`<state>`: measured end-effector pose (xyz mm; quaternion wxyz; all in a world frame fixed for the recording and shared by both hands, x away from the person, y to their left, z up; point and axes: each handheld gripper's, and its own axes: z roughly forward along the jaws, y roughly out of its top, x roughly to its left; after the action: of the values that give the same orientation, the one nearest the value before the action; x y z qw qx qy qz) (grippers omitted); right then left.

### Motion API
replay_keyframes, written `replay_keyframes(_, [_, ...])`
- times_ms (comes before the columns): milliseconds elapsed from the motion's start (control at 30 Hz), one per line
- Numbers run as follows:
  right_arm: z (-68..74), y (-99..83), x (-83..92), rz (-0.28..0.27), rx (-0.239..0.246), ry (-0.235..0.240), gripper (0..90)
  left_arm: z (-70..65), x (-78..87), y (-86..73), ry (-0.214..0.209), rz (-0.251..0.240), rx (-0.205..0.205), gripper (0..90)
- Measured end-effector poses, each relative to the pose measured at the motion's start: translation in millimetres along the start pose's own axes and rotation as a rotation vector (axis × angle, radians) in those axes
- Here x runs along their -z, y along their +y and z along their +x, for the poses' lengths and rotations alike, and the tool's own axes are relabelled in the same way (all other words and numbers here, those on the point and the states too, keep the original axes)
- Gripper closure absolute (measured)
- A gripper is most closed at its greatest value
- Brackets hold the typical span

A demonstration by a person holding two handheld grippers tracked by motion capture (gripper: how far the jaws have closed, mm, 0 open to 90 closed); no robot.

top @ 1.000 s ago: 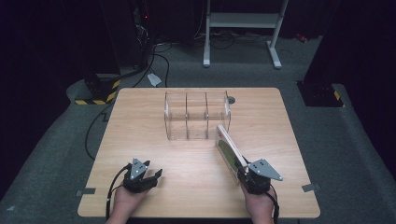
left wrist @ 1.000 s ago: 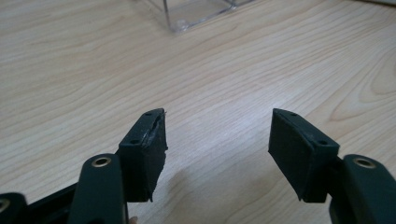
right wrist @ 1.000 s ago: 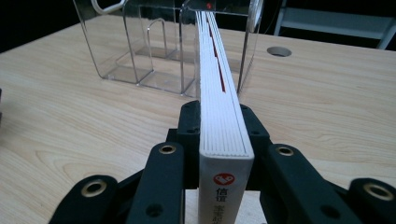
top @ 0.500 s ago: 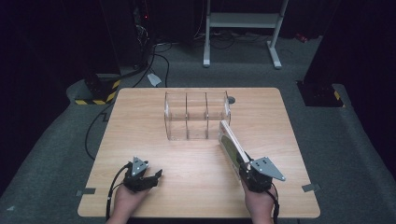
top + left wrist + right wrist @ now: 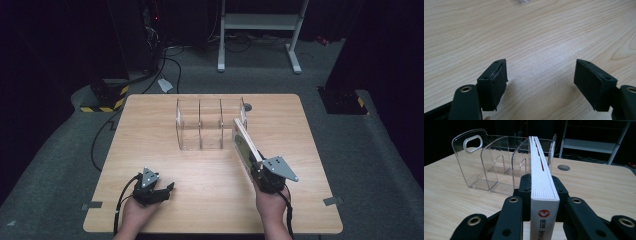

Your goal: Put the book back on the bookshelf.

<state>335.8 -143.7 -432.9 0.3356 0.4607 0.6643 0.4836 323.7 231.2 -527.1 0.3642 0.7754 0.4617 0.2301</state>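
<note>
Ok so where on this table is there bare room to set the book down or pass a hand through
Bare wood runs left of the clear organizer to the table edge, and across the near middle between the left gripper and right gripper. It is crowded at the organizer's right end, where the held book nearly meets it.

Left tool [image 5: 159,191] low at 7 o'clock, jaws just opening wide, nothing between; right tool [image 5: 261,162] at 5 o'clock, raised, jaws clamped, pointing toward 11 o'clock.
</note>
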Motion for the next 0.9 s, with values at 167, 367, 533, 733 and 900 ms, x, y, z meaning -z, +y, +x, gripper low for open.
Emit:
replay_keyframes(167, [5.4,9.0,-14.6,-0.010,0.008,-0.017,75.5,-0.2,-0.3,0.1,-0.003,0.002,-0.001,27.1])
replay_keyframes(367, [11.4,17.7,-35.7,-0.020,0.015,-0.038,75.5,0.4,-0.4,0.2,-0.010,0.005,-0.002,27.1])
replay_keyframes(533, [12.4,20.5,-58.9,-0.008,0.009,-0.049,75.4,0.5,-0.3,0.1,-0.012,0.005,-0.001,27.3])
replay_keyframes(733, [14.1,21.4,-79.3,0.006,0.023,-0.083,75.4,1.7,0.9,-0.5,-0.016,0.000,0.009,27.2])
replay_keyframes(900, [13.7,21.9,-88.8,0.001,0.028,-0.099,75.4,1.7,1.0,-0.6,-0.017,-0.001,0.009,27.3])
